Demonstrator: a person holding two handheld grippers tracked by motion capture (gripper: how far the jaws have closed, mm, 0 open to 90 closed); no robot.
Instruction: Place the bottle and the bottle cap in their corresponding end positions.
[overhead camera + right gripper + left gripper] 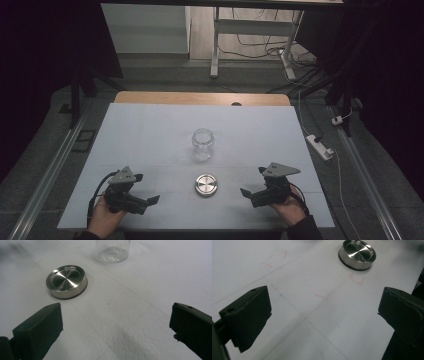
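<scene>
High view: both grippers, left gripper [142, 196] and right gripper [256, 186], have fingers spread apart and empty, steel lid [206, 184] flat on counter [150, 135] between them, glass jar [202, 144] beyond; lid looks rigid, slick, so pinch across its rim.

- The table [150, 130] carries two obstacles, both on its centre line: a glass jar [202, 144] standing upright and a metal lid [206, 184] lying flat nearer the person.
- A strip of bare sheet separates jar and lid; they do not touch.
- The left gripper [145, 193] and the right gripper [251, 181] rest low at the near edge, on either side of the lid, each with bare sheet between it and the lid.
- Both have their fingers [247, 317] spread wide, with nothing between them.
- Left and right of the jar the sheet is free out to the table's edges, and behind it to the far edge.
</scene>
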